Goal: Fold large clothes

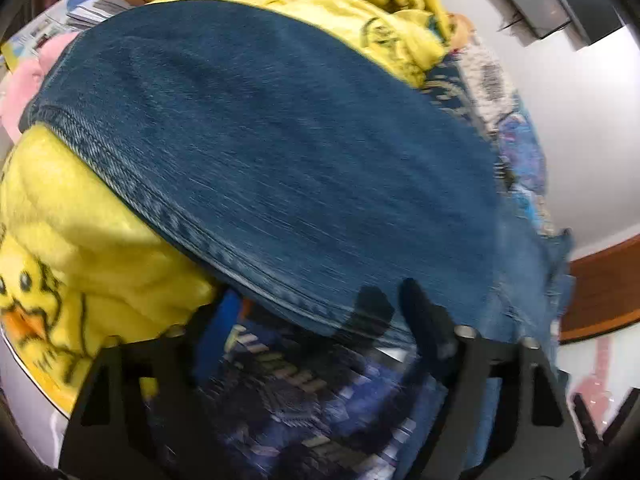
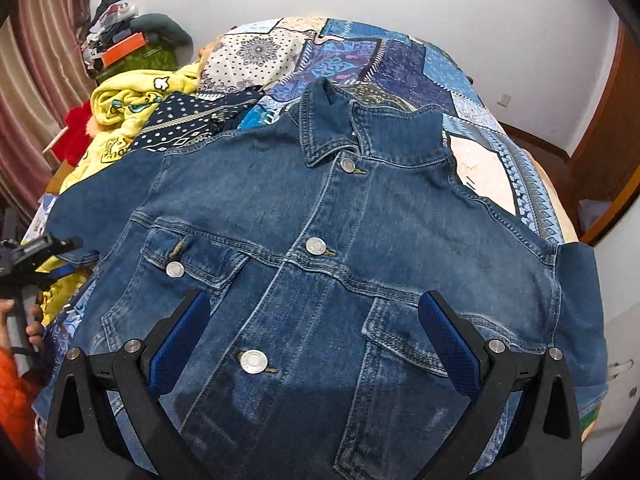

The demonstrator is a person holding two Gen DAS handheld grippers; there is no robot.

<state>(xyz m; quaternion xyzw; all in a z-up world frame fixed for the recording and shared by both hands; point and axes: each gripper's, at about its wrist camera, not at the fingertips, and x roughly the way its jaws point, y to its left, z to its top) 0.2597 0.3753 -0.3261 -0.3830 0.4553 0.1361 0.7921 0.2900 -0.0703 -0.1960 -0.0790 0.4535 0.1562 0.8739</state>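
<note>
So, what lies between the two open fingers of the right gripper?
In the right wrist view, only the denim jacket lies between the fingers of the right gripper: its buttoned front placket with one metal button. The fingers stand wide apart.

White walls (image 2: 460, 8) all round me. Bed with blue patchwork quilt (image 2: 400, 64), striped curtain (image 2: 36, 92) on left, brown wood door (image 2: 608, 152) on right, yellow duck blanket (image 1: 80, 248) bunched along the bed's left side. Dark wall-mounted unit (image 1: 536, 4) up high.
</note>
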